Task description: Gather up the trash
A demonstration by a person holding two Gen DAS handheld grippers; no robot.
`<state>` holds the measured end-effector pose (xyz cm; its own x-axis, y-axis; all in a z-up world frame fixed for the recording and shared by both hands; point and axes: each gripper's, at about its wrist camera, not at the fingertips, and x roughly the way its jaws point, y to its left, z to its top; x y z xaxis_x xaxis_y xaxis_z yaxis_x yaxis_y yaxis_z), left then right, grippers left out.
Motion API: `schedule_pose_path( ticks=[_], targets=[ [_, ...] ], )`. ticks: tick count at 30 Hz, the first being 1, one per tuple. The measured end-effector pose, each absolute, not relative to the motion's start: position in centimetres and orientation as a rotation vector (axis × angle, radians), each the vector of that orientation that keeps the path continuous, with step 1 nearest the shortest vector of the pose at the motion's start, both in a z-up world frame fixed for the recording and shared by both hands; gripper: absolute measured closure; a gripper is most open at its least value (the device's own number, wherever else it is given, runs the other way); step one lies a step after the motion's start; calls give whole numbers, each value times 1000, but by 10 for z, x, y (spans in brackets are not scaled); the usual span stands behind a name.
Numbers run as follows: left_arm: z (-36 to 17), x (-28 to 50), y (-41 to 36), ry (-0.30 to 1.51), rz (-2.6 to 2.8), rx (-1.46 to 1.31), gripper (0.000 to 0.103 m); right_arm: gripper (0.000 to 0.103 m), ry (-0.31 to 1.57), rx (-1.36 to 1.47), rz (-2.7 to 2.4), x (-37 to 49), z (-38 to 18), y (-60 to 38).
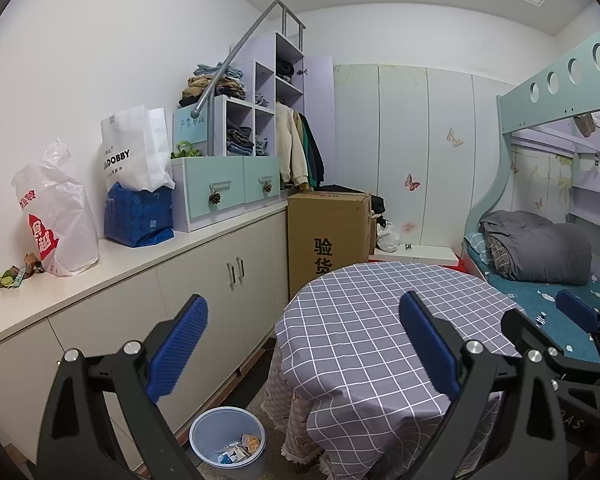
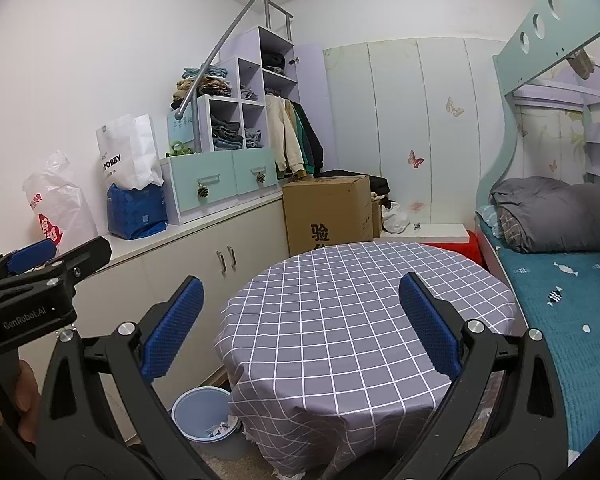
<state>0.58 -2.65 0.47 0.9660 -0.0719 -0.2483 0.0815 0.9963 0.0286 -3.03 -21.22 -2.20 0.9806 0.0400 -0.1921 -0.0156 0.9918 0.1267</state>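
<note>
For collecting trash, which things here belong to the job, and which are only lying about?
Job:
- bin on the floor, scraps already inside
- wrappers on the counter
- left gripper, right gripper, jaws open and empty

Lying about:
- plastic bag
- cardboard box
- quilt
- table

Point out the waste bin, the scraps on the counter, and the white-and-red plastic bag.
waste bin [image 1: 204,434]: left wrist view, inner wall.
scraps [image 1: 16,274]: left wrist view, pile's middle.
white-and-red plastic bag [image 1: 60,216]: left wrist view, bag's front.

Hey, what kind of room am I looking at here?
Most likely a child's bedroom: a pale green bunk bed with a rolled grey quilt, open cubby shelves of folded clothes, and butterfly-decorated wardrobe doors.
</note>
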Motion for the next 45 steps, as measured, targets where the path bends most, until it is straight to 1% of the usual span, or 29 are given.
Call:
schedule_pose_path(
  ticks=[45],
  targets=[
    [1,5,-26,253,-78,43,8,7,213,127,48,-27,-31,-209]
  ],
)
